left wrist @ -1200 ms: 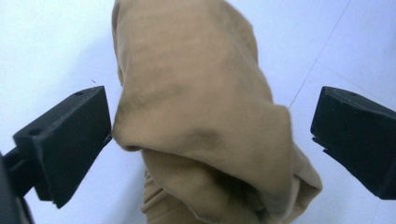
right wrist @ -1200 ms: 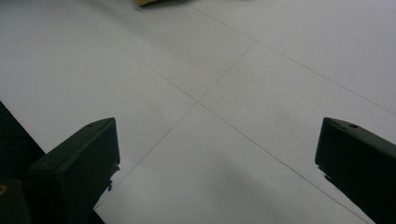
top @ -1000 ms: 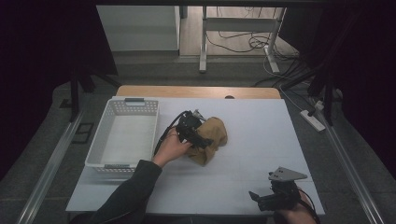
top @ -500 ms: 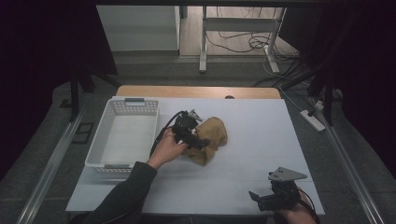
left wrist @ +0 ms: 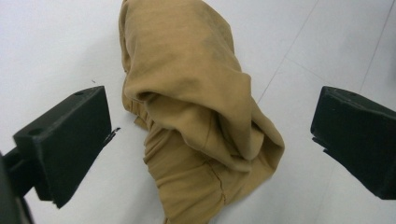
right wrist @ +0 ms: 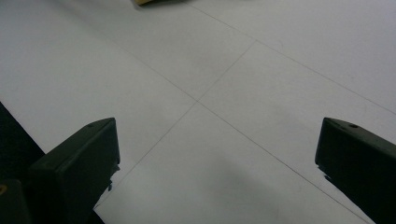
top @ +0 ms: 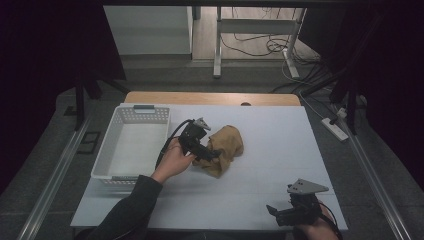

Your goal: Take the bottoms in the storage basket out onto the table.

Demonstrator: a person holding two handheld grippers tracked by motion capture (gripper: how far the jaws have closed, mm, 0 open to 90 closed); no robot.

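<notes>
Left claw [top: 212, 152] hovered over the crumpled tan cloth [top: 226, 147] mid-bench, jaws spread wide to either side of the heap — not gripping it. The cloth lay just right of the white basket [top: 107, 162], apart from it. Right claw [top: 274, 212] sat at the near right corner of the bench [top: 280, 145] — jaws wide, holding nothing.
</notes>
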